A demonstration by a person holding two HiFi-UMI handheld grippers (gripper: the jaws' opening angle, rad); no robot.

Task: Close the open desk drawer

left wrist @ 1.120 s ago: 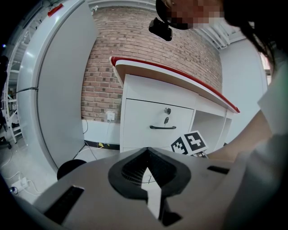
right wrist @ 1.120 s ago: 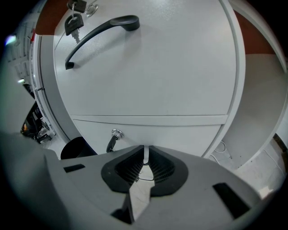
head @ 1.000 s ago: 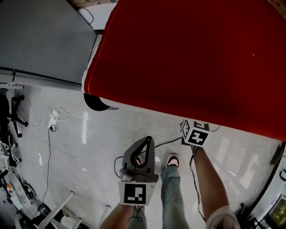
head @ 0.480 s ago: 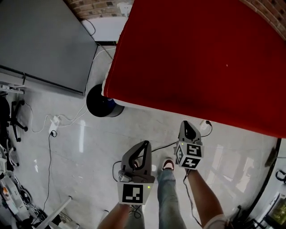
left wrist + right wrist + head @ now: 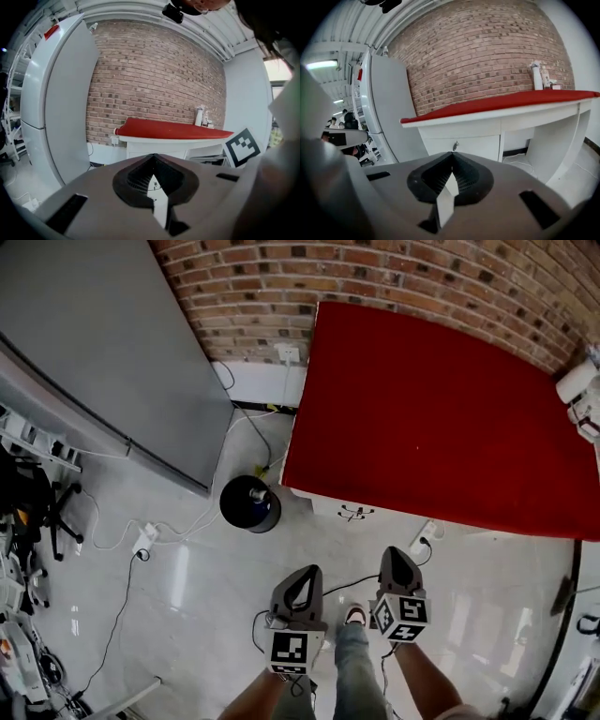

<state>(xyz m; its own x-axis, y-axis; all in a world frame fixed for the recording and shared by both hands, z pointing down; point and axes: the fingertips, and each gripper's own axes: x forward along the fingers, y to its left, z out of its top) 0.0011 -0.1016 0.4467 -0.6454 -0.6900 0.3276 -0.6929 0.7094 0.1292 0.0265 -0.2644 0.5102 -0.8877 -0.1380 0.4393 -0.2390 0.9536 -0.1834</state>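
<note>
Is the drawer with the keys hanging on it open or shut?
Shut, it seems. In the right gripper view the drawer sits flush with the white desk front, keys hanging from its lock, no gap showing.

left claw (image 5: 303, 574), right claw (image 5: 395, 557): grey, tapered; marker cubes (image 5: 290, 650): black-white squares; jeans (image 5: 356, 667): blue; shoe (image 5: 355, 615): red-white

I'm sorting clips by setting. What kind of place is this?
Probably a lab or workshop-style office, though I can't be sure: a bare brick wall, a white desk with a red top, and a power strip with cables trailing over the glossy tiled floor.
</note>
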